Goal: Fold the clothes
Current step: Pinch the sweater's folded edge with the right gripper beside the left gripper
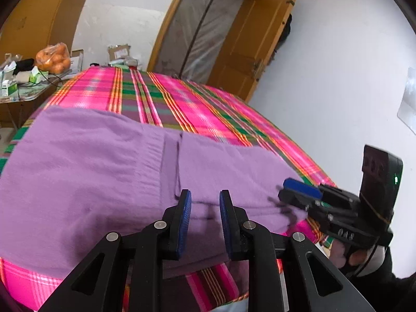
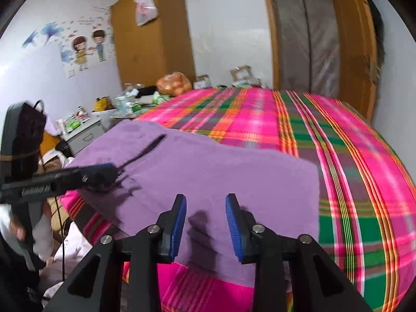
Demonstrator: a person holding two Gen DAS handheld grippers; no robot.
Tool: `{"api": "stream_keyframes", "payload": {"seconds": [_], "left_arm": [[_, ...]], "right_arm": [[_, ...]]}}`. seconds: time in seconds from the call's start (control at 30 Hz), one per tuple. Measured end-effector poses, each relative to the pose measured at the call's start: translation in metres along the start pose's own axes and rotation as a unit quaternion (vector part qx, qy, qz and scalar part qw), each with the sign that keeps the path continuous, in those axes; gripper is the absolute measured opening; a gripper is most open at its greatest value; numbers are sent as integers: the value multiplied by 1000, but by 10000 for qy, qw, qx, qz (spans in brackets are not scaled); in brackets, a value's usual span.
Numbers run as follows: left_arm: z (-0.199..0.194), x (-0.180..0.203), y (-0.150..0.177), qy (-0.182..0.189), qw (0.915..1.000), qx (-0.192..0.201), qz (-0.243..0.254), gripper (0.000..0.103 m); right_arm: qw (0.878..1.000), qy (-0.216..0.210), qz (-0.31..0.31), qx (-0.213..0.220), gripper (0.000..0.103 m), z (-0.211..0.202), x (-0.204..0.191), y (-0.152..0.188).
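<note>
1. Pink, green and orange plaid bedspread (image 2: 299, 130) covers the bed, stripes running away from the camera.
2. Clear plastic bag of oranges (image 1: 53, 58) on a cluttered side table (image 1: 28, 96), beside small green and white boxes.
3. Tall wooden wardrobe (image 2: 153, 33) against the wall, white plastic bag (image 2: 145, 6) hanging on its front.
4. Cartoon boy-and-girl wall sticker (image 2: 87, 48) on the white wall, left of the wardrobe.
5. Wooden door frame (image 1: 166, 23), brown door leaf (image 1: 256, 39) swung open.
6. Grey bedside cabinet (image 2: 84, 134) with small items on top.
</note>
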State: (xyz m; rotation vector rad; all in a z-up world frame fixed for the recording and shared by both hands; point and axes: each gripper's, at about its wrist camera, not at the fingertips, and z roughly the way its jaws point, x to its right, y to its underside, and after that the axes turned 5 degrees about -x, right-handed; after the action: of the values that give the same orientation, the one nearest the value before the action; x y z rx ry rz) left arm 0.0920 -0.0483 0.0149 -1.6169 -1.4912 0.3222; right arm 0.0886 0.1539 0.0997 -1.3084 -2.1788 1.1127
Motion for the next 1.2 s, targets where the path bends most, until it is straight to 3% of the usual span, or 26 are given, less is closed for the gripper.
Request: {"api": "stream_keyframes", "payload": {"seconds": [0.2, 0.5, 0.6, 0.63, 0.87, 1.03, 1.1, 1.2], "left_arm": [[-22, -17, -8, -280, 9991, 247, -200, 23], [-37, -49, -5, -404, 9968, 400, -557, 23], [-36, -52, -2, -351, 9969, 386, -587, 23], [-35, -53, -2, -331, 9970, 377, -594, 23], [-38, -55, -2, -245, 9968, 430, -629, 23], [-37, -47, -3, -155, 9976, 401, -551, 23], [-36, -45, -3, -125, 9980, 370, -496, 23], [-35, -44, -3, -131, 9979, 375, -503, 23]], "right_arm": [[9968, -427, -585, -334, 32, 37, -39, -14], [9910, -362, -1111, -648, 31, 70, -68, -32], [9907, -329, -1133, -682, 8, 74, -69, -34], [9908, -309, -1124, -687, 5, 74, -69, -35], [9884, -527, -1326, -513, 0, 51, -80, -34], [9870, -541, -1314, -755, 1, 63, -84, -24], [9903, -554, -1134, -576, 1, 56, -80, -26], [9921, -495, -1109, -308, 19, 45, -75, -32]]}}
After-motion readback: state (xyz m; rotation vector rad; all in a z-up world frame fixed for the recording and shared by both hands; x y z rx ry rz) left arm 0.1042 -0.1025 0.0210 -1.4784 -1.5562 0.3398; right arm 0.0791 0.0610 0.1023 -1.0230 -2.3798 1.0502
